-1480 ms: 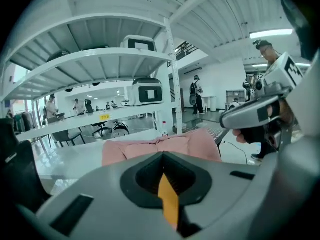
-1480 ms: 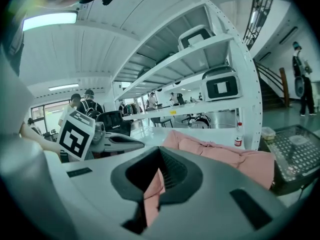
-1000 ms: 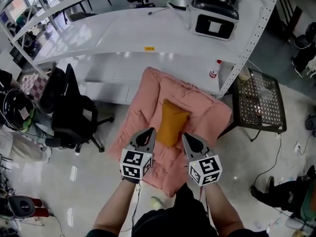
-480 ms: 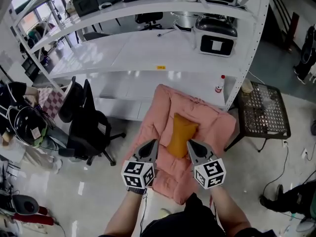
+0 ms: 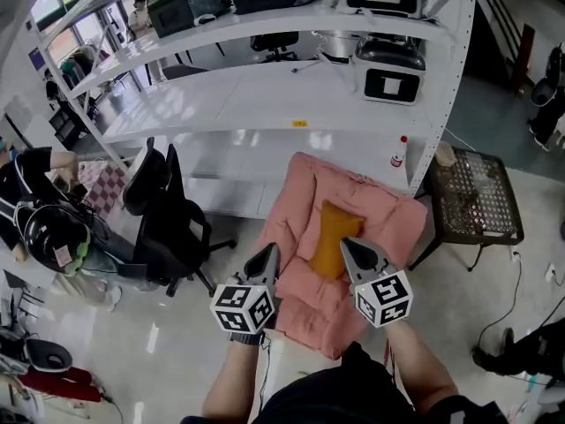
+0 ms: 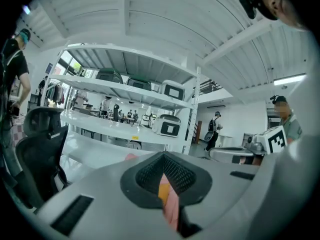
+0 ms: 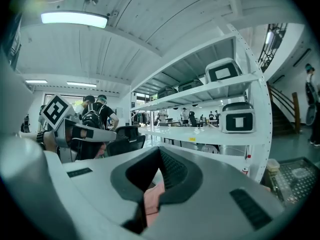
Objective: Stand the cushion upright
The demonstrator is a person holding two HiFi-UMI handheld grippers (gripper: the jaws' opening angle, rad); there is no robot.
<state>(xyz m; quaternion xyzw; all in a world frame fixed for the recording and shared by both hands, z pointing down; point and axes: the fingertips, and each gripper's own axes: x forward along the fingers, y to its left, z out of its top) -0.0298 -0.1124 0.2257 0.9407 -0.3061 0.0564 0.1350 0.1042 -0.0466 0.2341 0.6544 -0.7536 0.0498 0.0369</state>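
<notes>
The person's bare forearms point(image 5: 237, 380) reach forward from the bottom edge of the head view. Each carries a pale grey, smooth-shelled gripper with a cube of black-and-white square markers at its back. The left gripper point(image 5: 268, 254) has its jaws closed on nothing, the dark ribbed pads meeting in a narrow peak. The right gripper point(image 5: 350, 247) looks the same, jaws together and empty. In both gripper views only a sliver of pink shows through the slot under the pads.

Below and just beyond them a pink quilted pad point(image 5: 381, 212) is spread on the glossy pale floor point(image 5: 132, 343). It is soft and puffy, with stitched channels and rumpled edges. The cushion point(image 5: 334, 237) is on the middle of that pad, between the two gripper tips as seen from above. It is a plump mustard-yellow oblong with matte fabric, and neither gripper touches it. Whether it lies flat or leans cannot be told from overhead.

To the left stands a black office chair point(image 5: 172, 228) with a mesh back. To the right is a dark side table point(image 5: 477, 193) with a perforated metal top. Behind the pad rises a white metal shelf rack point(image 5: 265, 104). By its post is a small white bottle point(image 5: 400, 151) with a red cap, and hard grey cases point(image 5: 388, 67) sit on the shelf above
</notes>
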